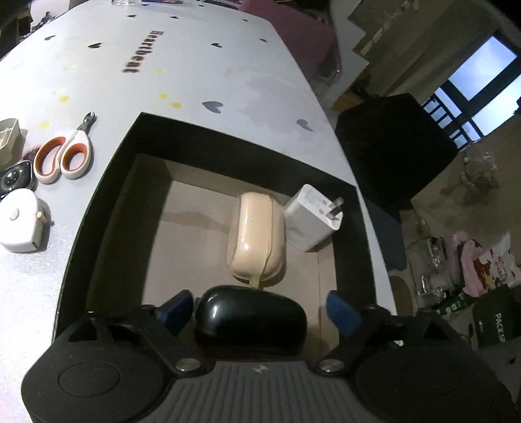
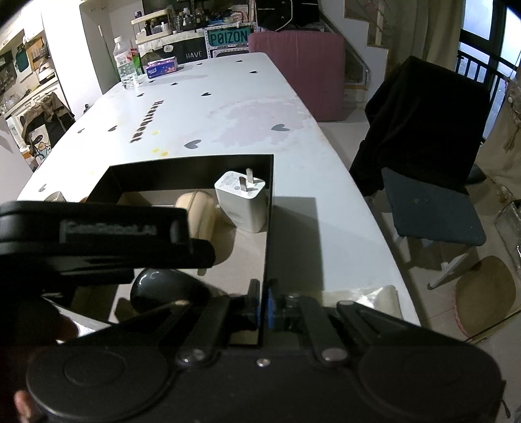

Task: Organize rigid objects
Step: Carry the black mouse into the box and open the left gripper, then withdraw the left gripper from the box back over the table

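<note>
Lived-in home, dining table (image 2: 247, 107) (heart-patterned cloth), staircase (image 2: 374, 29), cluttered kitchen shelves (image 2: 29, 65)

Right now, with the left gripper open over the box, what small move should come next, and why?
Probably lift the left gripper clear of the box and swing toward the items on the table, such as the scissors. Its blue fingers stand apart from the black case, which seems to lie on the box floor beside the beige case and charger. The right gripper pinches the box wall.

"heartbeat" on the table (image 2: 293, 136), "poizon" on a sign (image 2: 229, 38).
</note>
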`<state>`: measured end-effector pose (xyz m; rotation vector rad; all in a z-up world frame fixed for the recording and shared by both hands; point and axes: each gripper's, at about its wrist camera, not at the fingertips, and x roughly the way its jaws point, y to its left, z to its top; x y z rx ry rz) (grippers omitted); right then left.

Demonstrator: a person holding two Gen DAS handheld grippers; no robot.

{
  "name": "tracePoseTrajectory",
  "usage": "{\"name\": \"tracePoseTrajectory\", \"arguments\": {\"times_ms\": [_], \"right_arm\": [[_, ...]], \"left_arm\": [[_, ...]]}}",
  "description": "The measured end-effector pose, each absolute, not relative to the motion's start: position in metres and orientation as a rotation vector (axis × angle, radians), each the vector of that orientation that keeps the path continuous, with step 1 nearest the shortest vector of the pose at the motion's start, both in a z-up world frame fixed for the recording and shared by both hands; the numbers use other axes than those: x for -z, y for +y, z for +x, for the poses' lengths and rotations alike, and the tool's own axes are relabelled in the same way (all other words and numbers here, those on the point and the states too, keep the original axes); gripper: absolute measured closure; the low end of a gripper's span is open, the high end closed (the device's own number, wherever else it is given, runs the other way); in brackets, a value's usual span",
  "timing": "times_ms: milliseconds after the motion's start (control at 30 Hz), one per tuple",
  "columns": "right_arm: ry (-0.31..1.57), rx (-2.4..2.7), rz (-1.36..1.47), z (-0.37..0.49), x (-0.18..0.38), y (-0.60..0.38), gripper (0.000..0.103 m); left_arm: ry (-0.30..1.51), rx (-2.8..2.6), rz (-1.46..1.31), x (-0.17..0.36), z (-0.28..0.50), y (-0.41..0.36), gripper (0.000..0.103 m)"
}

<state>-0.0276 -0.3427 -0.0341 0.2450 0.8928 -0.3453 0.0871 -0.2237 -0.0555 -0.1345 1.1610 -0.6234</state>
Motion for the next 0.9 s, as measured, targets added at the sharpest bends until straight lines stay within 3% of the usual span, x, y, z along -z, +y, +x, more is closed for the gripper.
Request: {"name": "tracePoseTrajectory", "arguments": {"times_ms": [600, 900], "right_arm": [[0.891, 0.342, 0.255, -0.028, 0.035, -0.344, 0.098], [0.891, 0.341, 0.256, -0.028, 0.035, -0.344, 0.098]], "left_arm": [[0.977, 0.695, -0.003, 0.003, 0.056, -0.180, 0.008], [0.885, 0.732, 0.078, -0.018, 0.030, -0.154, 0.001]]}}
